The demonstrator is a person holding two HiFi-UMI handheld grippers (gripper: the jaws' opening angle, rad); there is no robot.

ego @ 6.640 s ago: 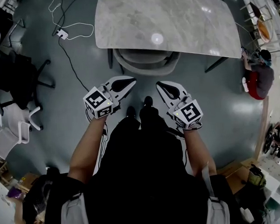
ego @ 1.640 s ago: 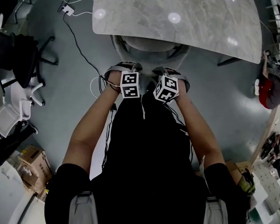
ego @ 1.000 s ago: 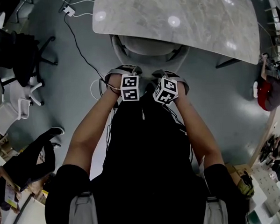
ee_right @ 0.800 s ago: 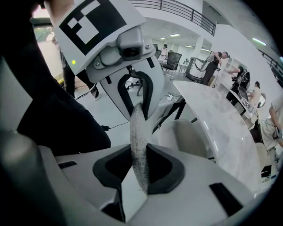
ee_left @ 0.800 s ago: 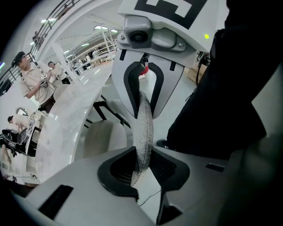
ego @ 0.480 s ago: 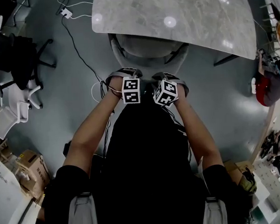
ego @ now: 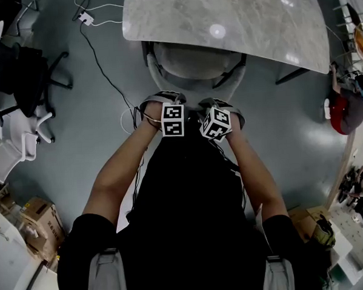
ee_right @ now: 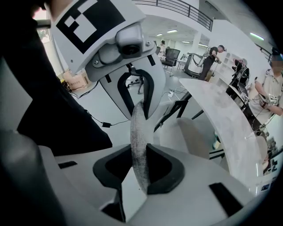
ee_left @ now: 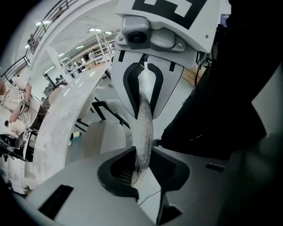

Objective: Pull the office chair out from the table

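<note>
Figure: we hold the left gripper and the right gripper side by side, both pointing steeply down. Each has its jaws clamped on the thin grey top edge of the backrest of the office chair. The chair's seat sits partly under the marble desk.

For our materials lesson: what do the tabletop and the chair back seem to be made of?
Tabletop: likely polished marble or a look-alike; grey veining, lamp reflections. Chair back: seemingly woven grey fabric; fine speckled weave along its edge.
</note>
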